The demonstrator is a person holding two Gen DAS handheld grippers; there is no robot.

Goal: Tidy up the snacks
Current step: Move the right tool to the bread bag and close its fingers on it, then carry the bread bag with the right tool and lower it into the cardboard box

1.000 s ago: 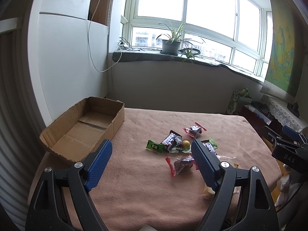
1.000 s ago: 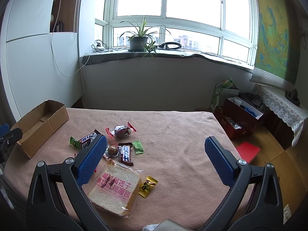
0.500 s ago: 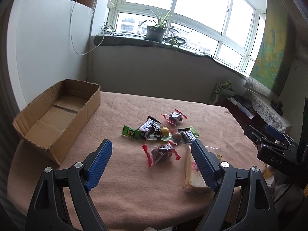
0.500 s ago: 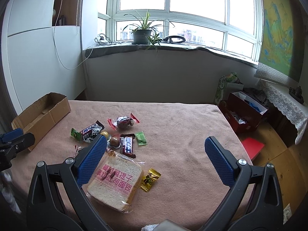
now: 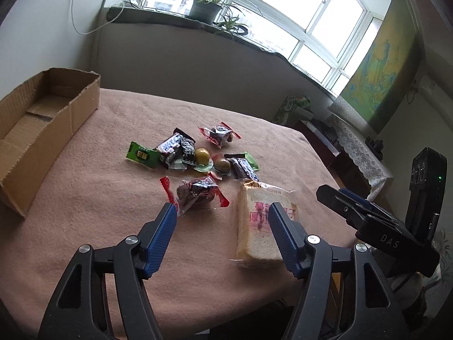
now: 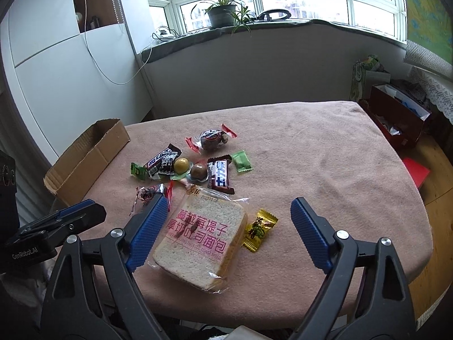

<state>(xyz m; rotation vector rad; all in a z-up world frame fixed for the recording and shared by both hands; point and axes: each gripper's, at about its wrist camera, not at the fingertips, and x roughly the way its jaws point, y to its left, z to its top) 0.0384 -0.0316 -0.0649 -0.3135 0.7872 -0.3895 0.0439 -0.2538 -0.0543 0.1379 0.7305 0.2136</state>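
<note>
lying flat – wrapped toast slice [image 6: 198, 240], pink lettering, clear film.

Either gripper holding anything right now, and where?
Nothing held. Left gripper and right gripper are both open above the table, fingers empty.

the tablecloth [image 6: 311, 155] is dusty pink, the cardboard box [image 5: 42, 119] plain brown, and the bagged toast [image 6: 198, 232] white with pink lettering on clear wrap. 2 candies [image 5: 143, 154] [image 6: 241, 161] are green, 1 candy [image 6: 259, 229] gold-yellow, and 2 dark snacks [image 5: 198, 192] [image 6: 211, 138] sit in red-edged clear wrappers. both grippers [image 5: 222, 232] [image 6: 229, 235] are black with ribbed blue pads [image 5: 160, 236].
</note>
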